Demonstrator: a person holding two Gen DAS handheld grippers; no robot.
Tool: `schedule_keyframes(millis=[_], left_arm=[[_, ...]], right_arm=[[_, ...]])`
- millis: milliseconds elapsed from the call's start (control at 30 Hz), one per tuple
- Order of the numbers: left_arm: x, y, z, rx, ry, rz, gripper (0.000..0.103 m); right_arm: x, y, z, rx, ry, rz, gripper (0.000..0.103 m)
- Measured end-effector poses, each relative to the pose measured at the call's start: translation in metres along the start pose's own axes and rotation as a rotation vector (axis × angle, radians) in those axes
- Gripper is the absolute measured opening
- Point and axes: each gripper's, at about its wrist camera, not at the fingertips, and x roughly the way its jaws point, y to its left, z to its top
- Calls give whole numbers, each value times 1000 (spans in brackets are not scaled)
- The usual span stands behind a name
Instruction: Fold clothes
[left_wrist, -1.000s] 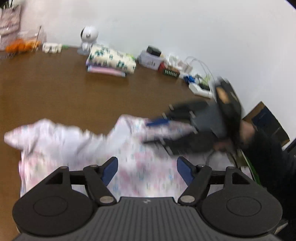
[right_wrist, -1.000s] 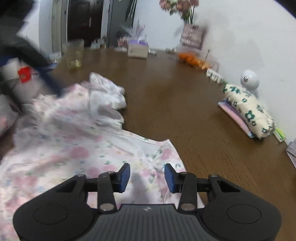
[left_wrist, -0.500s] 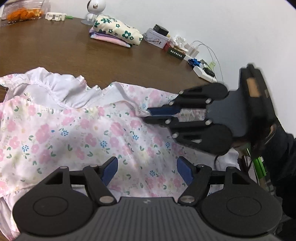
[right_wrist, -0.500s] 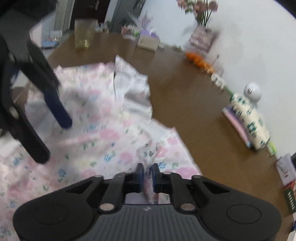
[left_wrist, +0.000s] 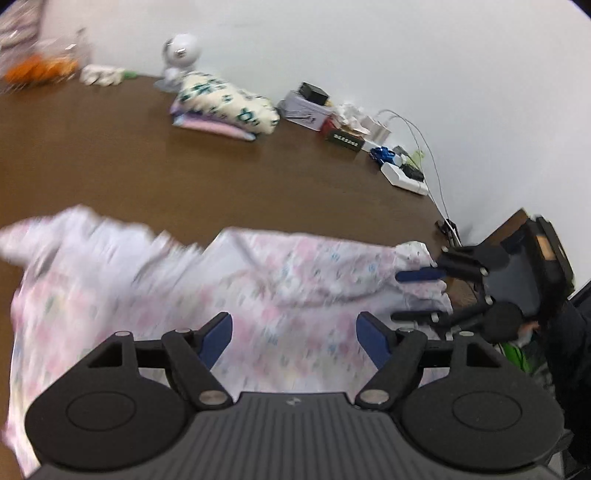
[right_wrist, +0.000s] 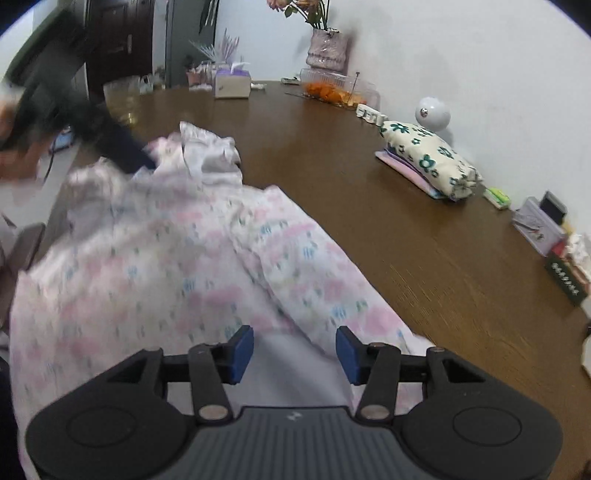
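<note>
Bare brown table (right_wrist: 388, 206) between the floral garment (right_wrist: 177, 251) and the far wall: open passage. Along the wall, obstacles: folded clothes stack (right_wrist: 430, 162), white round camera (right_wrist: 433, 112), small boxes (right_wrist: 543, 229), power strip and cables (left_wrist: 406, 175), orange fruit tray (right_wrist: 332, 92), tissue box (right_wrist: 232, 83), vase (right_wrist: 327, 50).

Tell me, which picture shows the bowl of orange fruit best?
The right wrist view. There the clear dish of orange fruit sits fairly sharp on the table near the flower vase. In the left wrist view it is only a blurry orange patch at the far edge.
</note>
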Motion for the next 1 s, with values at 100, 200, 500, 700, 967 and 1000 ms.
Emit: schedule_keyframes(millis=[100,200,500,700,967,1000], left_arm=[[36,-13,27,36,39,-11,76],[81,-13,37,23,107,-16,68],[85,13,24,-61,156,11,56],[-31,19,-11,-60,-54,-84,83],[-41,30,-85,-29,40,182,83],[-40,32,-94,-27,56,216,83]], right_arm=[[-8,-12,-1,88,-75,-20,46],[5,-27,2,186,-92,-46,40],[28,-22,-7,244,0,-73,30],[-39,12,-12,191,-101,-41,47],[-28,88,-22,171,-15,-18,43],[-22,90,-22,205,1,-31,42]])
